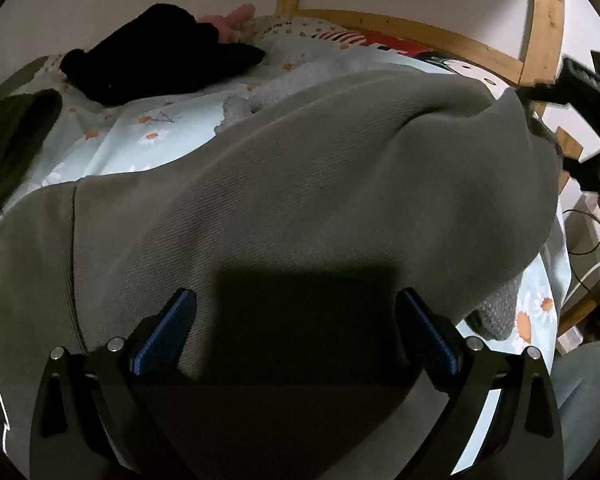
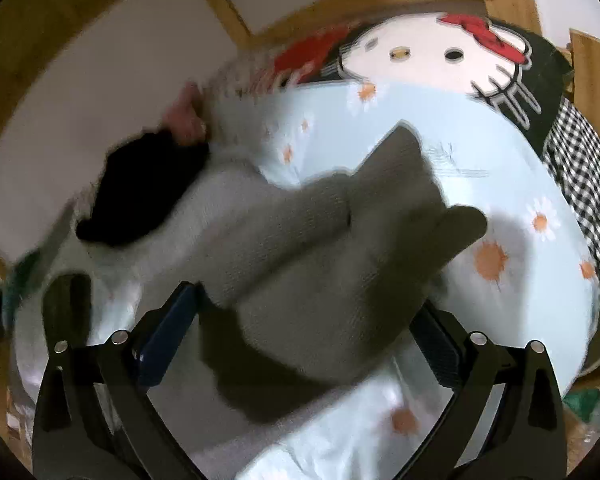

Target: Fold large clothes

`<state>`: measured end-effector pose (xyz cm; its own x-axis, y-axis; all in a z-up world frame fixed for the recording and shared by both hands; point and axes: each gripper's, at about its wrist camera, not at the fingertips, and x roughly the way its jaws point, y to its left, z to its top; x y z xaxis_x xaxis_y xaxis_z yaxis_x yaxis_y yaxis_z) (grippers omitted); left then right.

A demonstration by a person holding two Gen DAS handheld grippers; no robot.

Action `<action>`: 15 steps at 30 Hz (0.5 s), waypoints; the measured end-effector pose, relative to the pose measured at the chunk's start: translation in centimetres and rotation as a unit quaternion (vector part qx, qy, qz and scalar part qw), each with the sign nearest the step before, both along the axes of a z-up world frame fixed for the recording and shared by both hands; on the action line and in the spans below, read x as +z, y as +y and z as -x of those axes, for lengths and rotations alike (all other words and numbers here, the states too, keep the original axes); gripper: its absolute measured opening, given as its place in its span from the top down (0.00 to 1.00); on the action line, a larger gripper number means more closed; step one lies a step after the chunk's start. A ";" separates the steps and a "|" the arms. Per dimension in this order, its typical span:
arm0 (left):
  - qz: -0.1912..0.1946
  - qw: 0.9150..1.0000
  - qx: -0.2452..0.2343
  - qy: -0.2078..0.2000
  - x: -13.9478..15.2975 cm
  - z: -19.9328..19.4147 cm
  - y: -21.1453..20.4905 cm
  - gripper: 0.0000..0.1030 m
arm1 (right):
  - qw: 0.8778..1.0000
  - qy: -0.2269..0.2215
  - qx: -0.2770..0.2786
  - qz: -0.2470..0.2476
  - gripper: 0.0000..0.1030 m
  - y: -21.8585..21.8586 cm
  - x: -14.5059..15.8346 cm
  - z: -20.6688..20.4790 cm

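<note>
A grey sweater (image 1: 284,184) lies spread over the bed (image 1: 140,140), on a pale blue sheet dotted with daisies. The left gripper (image 1: 296,320) hangs just above the knit, jaws wide apart, nothing between them. The right gripper (image 2: 308,320) is spread too, with a fold of the sweater (image 2: 320,248) bunched between its fingers — the picture is blurred, so I can't say whether the pads touch it. A black garment (image 1: 156,64) sits further back near the wall, and a cat-face pillow (image 2: 432,52) rests against the wooden frame (image 1: 420,32).
</note>
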<state>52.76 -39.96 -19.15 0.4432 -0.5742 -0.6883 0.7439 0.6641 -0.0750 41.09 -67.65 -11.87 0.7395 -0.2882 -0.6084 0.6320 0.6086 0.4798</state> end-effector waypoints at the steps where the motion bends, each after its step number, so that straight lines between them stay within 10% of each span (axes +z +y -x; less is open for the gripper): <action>1: 0.001 1.000 0.000 -0.001 0.0 0.1 0.0 0.04 | 1.000 -0.014 -0.013 0.017 0.23 0.2 0.6 0.4; 3: 0.001 1.000 0.000 -0.003 0.0 -0.2 -0.1 0.04 | 0.997 -0.043 -0.034 0.062 0.25 0.7 2.1 1.1; 9: -0.001 1.000 0.001 -0.008 0.0 -0.3 -0.2 0.04 | 0.995 -0.088 0.027 0.026 0.75 0.3 1.8 -0.1; 15: 0.025 0.999 -0.003 0.026 2.0 -1.1 1.1 0.05 | 0.965 -0.059 0.095 0.237 0.80 10.7 4.8 -1.8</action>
